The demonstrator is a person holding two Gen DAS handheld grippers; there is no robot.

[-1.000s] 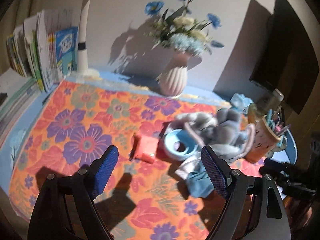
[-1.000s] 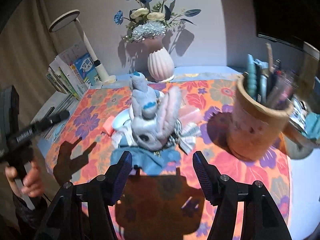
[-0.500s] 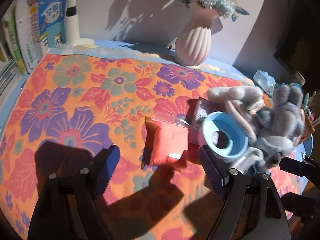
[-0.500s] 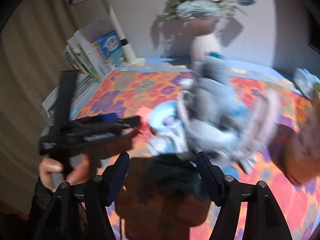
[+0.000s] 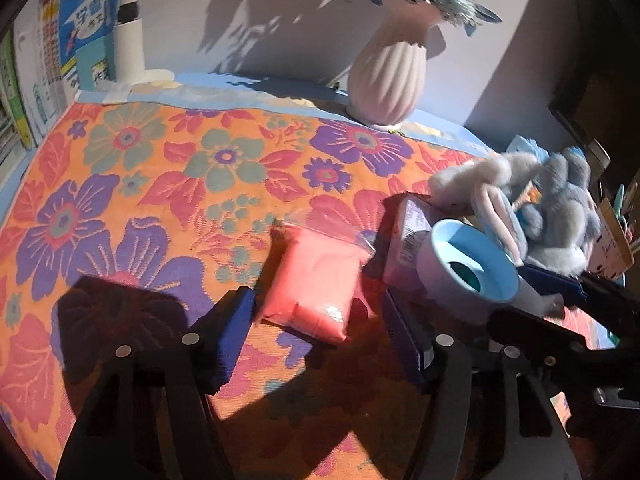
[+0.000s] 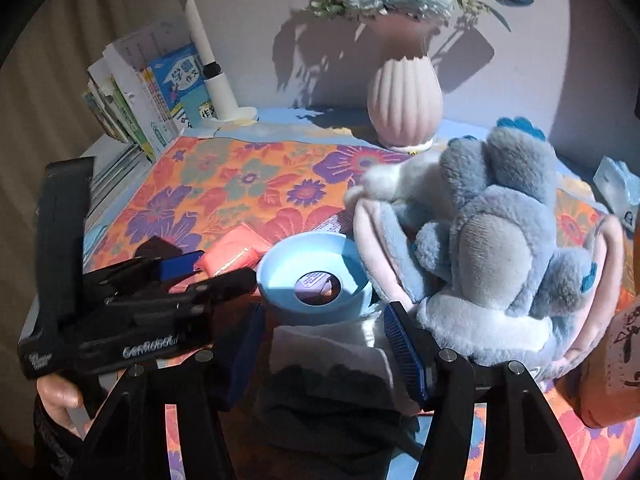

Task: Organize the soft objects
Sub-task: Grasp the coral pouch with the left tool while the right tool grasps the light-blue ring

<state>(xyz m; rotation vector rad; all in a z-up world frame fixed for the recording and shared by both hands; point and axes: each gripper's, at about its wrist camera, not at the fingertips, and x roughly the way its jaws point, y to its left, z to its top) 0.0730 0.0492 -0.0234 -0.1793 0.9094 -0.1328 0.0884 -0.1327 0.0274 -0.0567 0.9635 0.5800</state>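
the left gripper [image 5: 316, 336] is closing around a soft pink bag [image 5: 316, 280], pads not touching yet. the right gripper [image 6: 324, 340] is closing over crumpled cloth [image 6: 332, 360], beside the fluffy grey plush rabbit [image 6: 496, 236] on the woven flowered mat [image 5: 160, 184].

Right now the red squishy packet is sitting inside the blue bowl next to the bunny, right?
Not quite. The red packet lies flat on the flowery cloth, beside the blue bowl, not inside it. The left wrist view shows this; the bowl is next to the bunny.

Woven matt floral cloth [image 5: 168, 184], glossy plastic-wrapped red pouch [image 5: 316, 280], fuzzy plush rabbit [image 6: 492, 232], ribbed vase [image 6: 404, 108]
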